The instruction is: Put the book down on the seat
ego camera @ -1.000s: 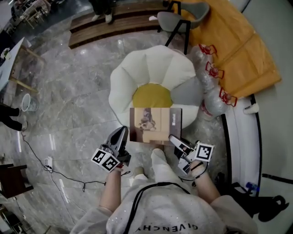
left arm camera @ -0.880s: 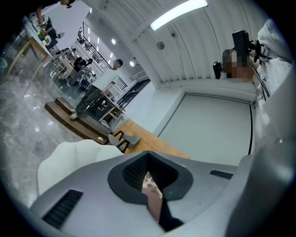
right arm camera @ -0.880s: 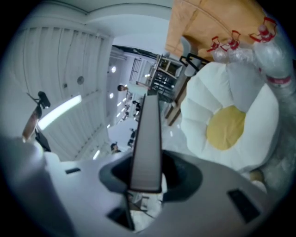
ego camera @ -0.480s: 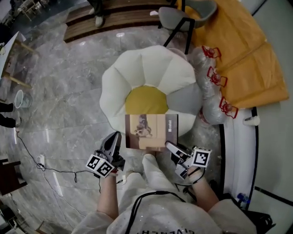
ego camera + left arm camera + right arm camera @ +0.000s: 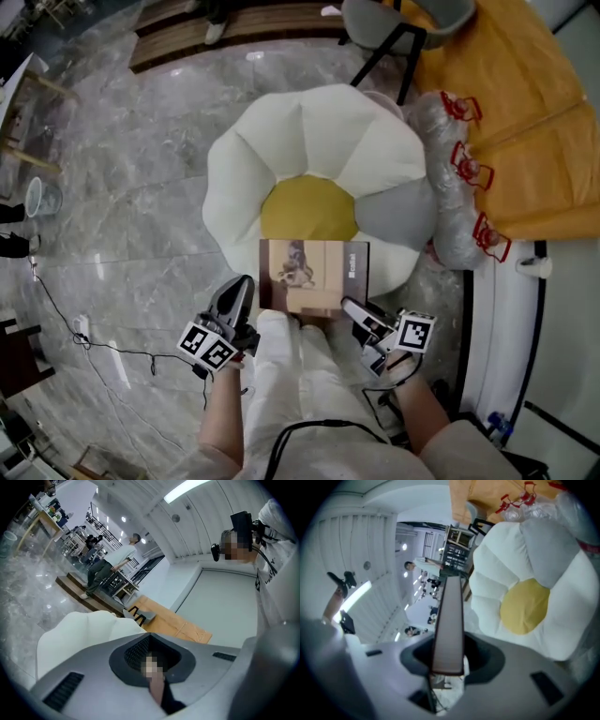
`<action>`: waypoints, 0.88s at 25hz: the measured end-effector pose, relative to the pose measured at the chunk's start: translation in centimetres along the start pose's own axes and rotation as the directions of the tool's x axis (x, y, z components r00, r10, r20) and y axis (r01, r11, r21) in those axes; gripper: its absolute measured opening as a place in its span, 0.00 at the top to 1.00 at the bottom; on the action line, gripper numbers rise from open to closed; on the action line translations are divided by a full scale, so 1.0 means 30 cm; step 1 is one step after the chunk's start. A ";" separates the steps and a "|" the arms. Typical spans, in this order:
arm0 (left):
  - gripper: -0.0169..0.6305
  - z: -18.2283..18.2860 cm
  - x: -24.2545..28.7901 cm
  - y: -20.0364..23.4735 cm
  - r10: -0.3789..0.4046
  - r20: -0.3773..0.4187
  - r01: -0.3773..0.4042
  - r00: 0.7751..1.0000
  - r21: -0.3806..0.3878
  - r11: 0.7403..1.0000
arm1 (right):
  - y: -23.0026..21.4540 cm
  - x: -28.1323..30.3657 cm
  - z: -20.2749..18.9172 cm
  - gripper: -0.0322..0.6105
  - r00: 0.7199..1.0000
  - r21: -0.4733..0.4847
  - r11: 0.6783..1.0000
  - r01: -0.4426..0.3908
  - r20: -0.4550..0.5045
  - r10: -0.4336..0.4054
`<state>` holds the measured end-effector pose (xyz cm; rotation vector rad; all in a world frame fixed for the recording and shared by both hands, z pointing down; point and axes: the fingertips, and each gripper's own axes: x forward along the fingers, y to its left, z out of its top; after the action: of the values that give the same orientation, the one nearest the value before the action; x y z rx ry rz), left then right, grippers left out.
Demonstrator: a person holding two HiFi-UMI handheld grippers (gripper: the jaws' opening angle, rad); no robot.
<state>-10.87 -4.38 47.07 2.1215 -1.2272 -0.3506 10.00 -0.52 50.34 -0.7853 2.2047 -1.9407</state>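
Polished, veined grey marble floor (image 5: 141,187) surrounds the puffy flower-shaped seat (image 5: 309,131), its white padded petals and one grey petal ringing a round mustard centre. You hold the thin brown rectangular book (image 5: 314,272) flat over the near petals, with the left gripper (image 5: 246,286) and right gripper (image 5: 354,309) each clamped on a near corner.

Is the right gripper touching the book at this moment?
Touching. The right gripper view shows the right gripper closed on the book, its edge running out between the jaws.
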 end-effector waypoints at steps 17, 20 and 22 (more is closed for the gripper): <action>0.94 -0.272 0.278 0.506 -0.023 -0.106 0.024 0.994 0.005 1.000 | -0.416 0.324 0.126 0.70 0.986 0.076 0.997 0.018 0.166 -0.030; 0.94 -0.329 0.300 0.554 -0.020 -0.124 0.019 0.992 -0.013 1.000 | -0.492 0.366 0.131 0.70 0.985 0.082 0.996 0.037 0.164 -0.050; 0.94 -0.359 0.313 0.586 -0.018 -0.130 0.015 0.991 -0.026 1.000 | -0.537 0.394 0.134 0.70 0.986 0.078 0.996 0.048 0.156 -0.059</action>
<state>-12.11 -14.08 67.50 2.0990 -1.1255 -0.2296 6.41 -10.18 67.93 -0.9609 2.0286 -1.8991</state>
